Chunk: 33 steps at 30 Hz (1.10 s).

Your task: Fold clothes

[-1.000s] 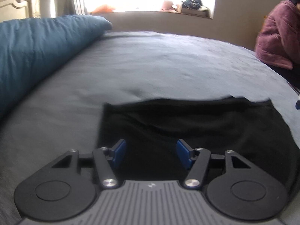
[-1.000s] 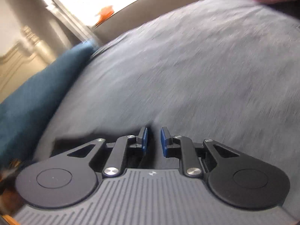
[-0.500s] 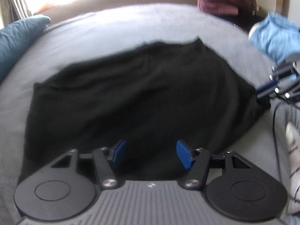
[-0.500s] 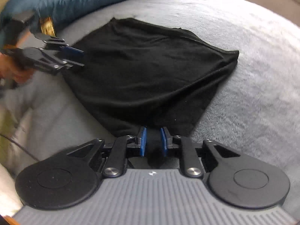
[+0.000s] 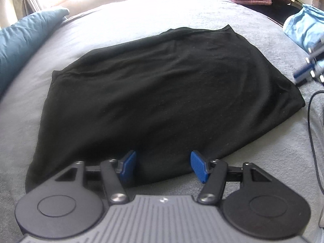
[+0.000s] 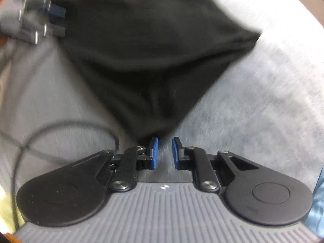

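We take the black garment [image 5: 154, 93] as our landmark: it lies spread and nearly flat on the grey bed cover [image 5: 141, 14], the teal pillow [image 5: 22, 38] well to its left. At its near hem our left gripper [image 5: 162, 166] hangs with fingers wide apart, gripping nothing. The cloth looks thin, light and limp; we judge it will sag and crease, so corners or hem edges offer the best hold. At its right corner our right gripper [image 6: 164, 151] shows pads parted, the cloth tip just beyond them. Motion blur there hides whether the pads touch fabric, and any sleeves or neckline stay unseen.
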Each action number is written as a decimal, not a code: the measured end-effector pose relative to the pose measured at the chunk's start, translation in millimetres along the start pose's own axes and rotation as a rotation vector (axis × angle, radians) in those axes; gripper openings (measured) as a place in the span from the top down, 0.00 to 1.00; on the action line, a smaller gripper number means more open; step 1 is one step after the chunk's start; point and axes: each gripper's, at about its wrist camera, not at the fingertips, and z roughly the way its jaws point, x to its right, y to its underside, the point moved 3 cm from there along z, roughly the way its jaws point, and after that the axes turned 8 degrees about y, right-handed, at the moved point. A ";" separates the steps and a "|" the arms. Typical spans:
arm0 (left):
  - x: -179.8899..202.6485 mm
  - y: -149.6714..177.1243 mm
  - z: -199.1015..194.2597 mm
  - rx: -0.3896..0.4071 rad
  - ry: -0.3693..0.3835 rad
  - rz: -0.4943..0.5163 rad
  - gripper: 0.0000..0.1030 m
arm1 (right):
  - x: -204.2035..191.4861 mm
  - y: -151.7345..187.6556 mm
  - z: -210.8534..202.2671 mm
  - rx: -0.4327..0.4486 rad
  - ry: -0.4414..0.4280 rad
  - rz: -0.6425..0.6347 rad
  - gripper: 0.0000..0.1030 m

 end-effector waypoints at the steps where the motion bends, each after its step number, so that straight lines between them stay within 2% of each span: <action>1: 0.9 0.1 -0.5 -0.001 -0.002 -0.001 0.41 | 1.6 -5.0 -1.9 0.022 0.015 0.010 0.85; 4: 3.6 0.5 -2.1 -0.005 -0.009 -0.005 0.41 | 6.3 -19.8 -7.9 0.089 0.058 0.039 0.84; 9: 1.7 3.4 -4.7 -0.005 -0.010 -0.020 0.41 | 12.8 -24.6 5.1 0.093 0.043 0.090 0.77; 12: 1.5 3.8 -4.3 -0.007 -0.010 -0.028 0.41 | 6.3 -23.1 18.9 0.107 0.045 0.085 0.77; 13: 1.6 3.7 -4.5 -0.008 -0.010 -0.028 0.41 | 5.8 -21.5 22.9 0.111 0.042 0.086 0.80; 14: 1.7 3.8 -4.8 -0.007 -0.010 -0.027 0.41 | 6.3 -21.5 25.1 0.112 0.039 0.098 0.90; 15: 1.4 4.1 -5.1 -0.006 -0.010 -0.028 0.41 | 8.8 -21.3 22.9 0.106 0.038 0.131 0.95; 18: -1.0 5.1 -5.0 -0.006 -0.007 -0.036 0.40 | 17.6 -17.8 14.3 0.095 0.032 0.222 0.96; 21: -2.3 5.1 -3.5 -0.008 -0.006 -0.042 0.40 | 21.9 -9.2 17.9 0.061 0.037 0.262 1.00; 26: -2.4 6.4 -3.3 -0.005 -0.006 -0.035 0.40 | 34.9 11.8 24.1 0.019 0.064 0.336 1.00; 29: -2.7 5.5 -2.6 -0.008 -0.009 -0.038 0.40 | 35.7 5.1 10.6 0.078 0.084 0.320 1.00; 33: -1.2 4.8 -3.4 -0.011 -0.017 -0.037 0.40 | 30.9 -16.2 -7.3 0.210 0.032 0.304 0.98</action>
